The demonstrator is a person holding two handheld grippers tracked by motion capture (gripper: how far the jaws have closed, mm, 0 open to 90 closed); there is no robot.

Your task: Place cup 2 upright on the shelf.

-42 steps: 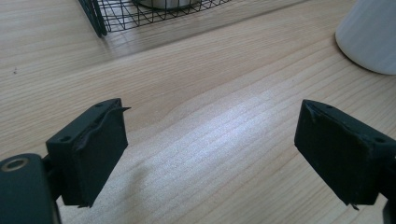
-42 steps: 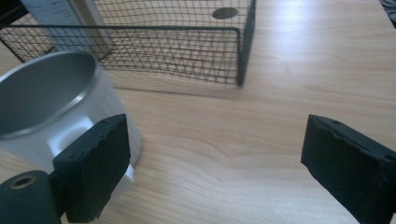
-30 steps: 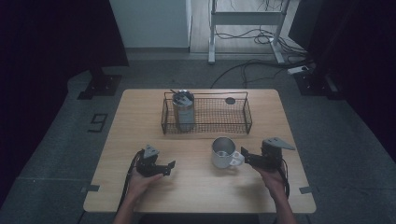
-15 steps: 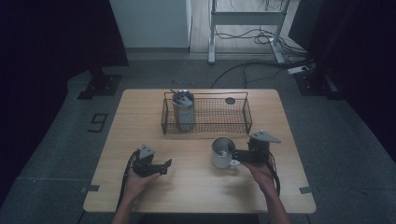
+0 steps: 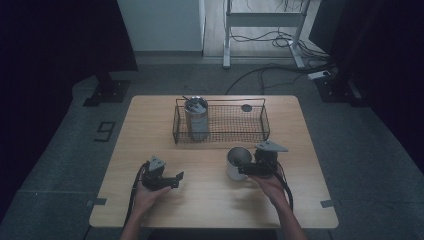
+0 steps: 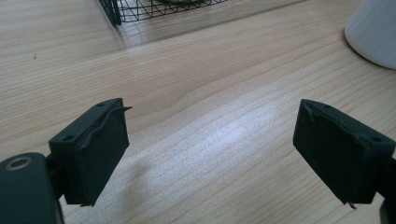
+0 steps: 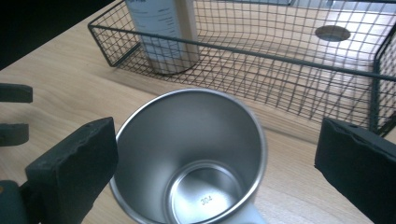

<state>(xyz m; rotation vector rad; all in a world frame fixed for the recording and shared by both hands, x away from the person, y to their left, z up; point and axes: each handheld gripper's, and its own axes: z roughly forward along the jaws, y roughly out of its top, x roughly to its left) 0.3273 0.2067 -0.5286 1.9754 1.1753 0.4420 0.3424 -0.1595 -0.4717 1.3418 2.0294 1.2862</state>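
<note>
A mug, white outside and bare steel inside, stands upright on the wooden table in front of a black wire basket. My right gripper is just right of the mug and open. In the right gripper view its jaws stand wide apart on either side of the mug's rim, not touching it. My left gripper is open low over bare wood at the front left, nothing between its jaws. The mug's white side lies ahead of it to the right.
The wire basket holds an upright steel tumbler at its left end and a small dark disc at the back right. Bare tabletop lies left of the basket. A basket corner lies ahead of the left gripper.
My right gripper has moved left up to the mug, so its open jaws now flank the rim. The left gripper has hardly moved.
</note>
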